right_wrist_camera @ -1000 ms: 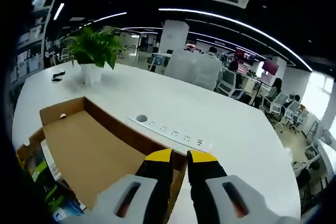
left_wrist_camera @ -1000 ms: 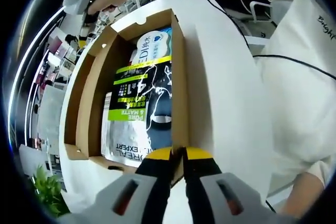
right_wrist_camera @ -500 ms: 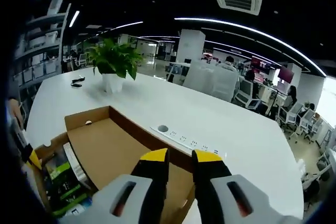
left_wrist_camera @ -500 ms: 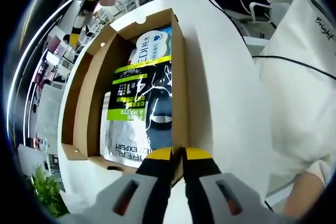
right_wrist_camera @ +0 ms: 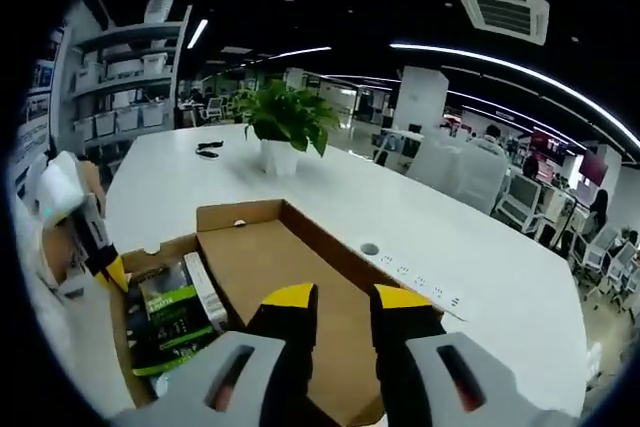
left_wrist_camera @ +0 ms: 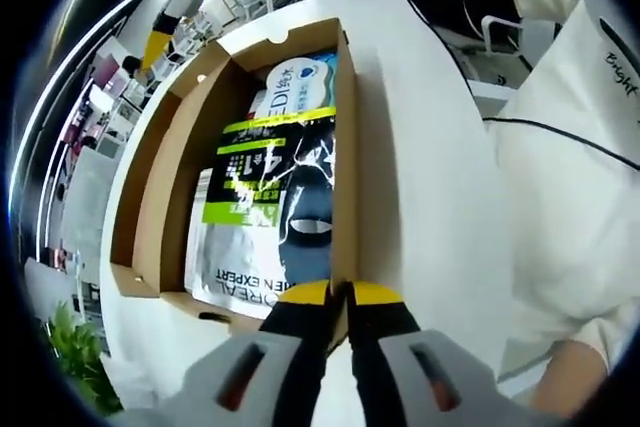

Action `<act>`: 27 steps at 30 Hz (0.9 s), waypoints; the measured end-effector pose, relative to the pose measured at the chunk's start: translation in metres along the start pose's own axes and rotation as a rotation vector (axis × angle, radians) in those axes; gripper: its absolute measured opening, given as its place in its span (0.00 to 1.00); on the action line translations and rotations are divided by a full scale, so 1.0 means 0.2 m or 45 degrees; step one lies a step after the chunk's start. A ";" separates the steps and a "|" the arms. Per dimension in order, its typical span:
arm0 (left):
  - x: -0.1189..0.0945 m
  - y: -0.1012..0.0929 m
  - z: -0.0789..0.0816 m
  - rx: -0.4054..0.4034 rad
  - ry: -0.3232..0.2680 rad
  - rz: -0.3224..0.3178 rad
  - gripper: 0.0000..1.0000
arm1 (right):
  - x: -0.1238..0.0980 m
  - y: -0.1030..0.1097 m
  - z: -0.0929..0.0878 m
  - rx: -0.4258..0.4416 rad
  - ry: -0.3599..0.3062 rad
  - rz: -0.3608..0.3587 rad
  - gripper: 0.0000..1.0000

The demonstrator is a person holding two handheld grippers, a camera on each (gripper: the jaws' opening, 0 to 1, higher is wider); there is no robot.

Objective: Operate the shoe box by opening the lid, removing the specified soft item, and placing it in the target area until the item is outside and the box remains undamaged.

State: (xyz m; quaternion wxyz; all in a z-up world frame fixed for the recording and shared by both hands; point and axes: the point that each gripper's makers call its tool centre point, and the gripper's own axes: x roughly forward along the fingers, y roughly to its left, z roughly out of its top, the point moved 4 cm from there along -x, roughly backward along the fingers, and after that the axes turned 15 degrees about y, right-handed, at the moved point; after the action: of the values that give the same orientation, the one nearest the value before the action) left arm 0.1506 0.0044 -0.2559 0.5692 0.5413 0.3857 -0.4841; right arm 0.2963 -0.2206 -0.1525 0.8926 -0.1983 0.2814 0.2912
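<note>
Broadly, the white counter (left_wrist_camera: 420, 167) is carrying the open shoe box (left_wrist_camera: 345, 127), its lid (right_wrist_camera: 300, 277) lying folded back. Soft packets (left_wrist_camera: 270, 207) are sitting inside. The left gripper (left_wrist_camera: 338, 292) is clenching the box's wall; the right gripper (right_wrist_camera: 336, 297) is hovering slightly parted over the lid.

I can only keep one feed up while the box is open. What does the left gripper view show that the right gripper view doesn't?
Left gripper view: the left tool shut on the box wall, and the packets' print from above. Right gripper view: the open lid in front of the right tool, a potted plant and a power strip. Both: the open shoe box with the black-and-green packet inside.
</note>
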 end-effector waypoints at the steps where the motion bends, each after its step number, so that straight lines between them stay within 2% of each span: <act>1: 0.00 0.00 0.00 0.047 -0.006 -0.046 0.04 | 0.00 0.00 0.00 0.005 -0.004 0.007 0.20; 2: 0.00 0.00 0.00 0.033 -0.013 -0.073 0.03 | -0.01 0.02 0.00 0.005 -0.010 0.022 0.20; 4: 0.01 0.01 0.00 -0.090 -0.021 -0.182 0.02 | -0.05 0.06 0.01 0.077 -0.048 0.074 0.20; 6: 0.01 0.02 0.00 -0.012 -0.039 -0.157 0.02 | -0.08 0.11 0.01 0.102 -0.077 0.164 0.19; 12: 0.01 0.01 0.00 -0.024 -0.049 -0.148 0.02 | -0.08 0.19 -0.03 0.096 -0.043 0.224 0.19; 14: 0.01 0.01 0.00 -0.003 -0.053 -0.136 0.02 | -0.08 0.24 -0.04 0.123 -0.038 0.299 0.21; 17: 0.01 0.01 0.00 -0.009 -0.052 -0.135 0.02 | -0.07 0.25 -0.06 0.105 -0.036 0.239 0.38; 18: 0.01 0.01 0.00 0.014 -0.049 -0.118 0.02 | -0.08 0.27 -0.07 0.060 -0.034 0.213 0.39; 20: 0.01 0.00 0.00 0.054 -0.045 -0.098 0.02 | -0.10 0.31 -0.09 0.088 -0.031 0.247 0.36; 22: 0.01 0.01 0.01 0.030 -0.028 -0.100 0.02 | -0.11 0.34 -0.11 0.127 -0.029 0.308 0.36; 27: 0.00 0.01 0.01 0.056 -0.024 -0.086 0.03 | -0.08 0.33 -0.17 0.178 0.029 0.368 0.36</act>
State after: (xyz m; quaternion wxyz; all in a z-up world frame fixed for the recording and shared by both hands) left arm 0.1526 0.0028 -0.2553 0.5440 0.5356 0.3878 -0.5165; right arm 0.2314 -0.1956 -0.1810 0.8498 -0.0964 0.3368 0.3938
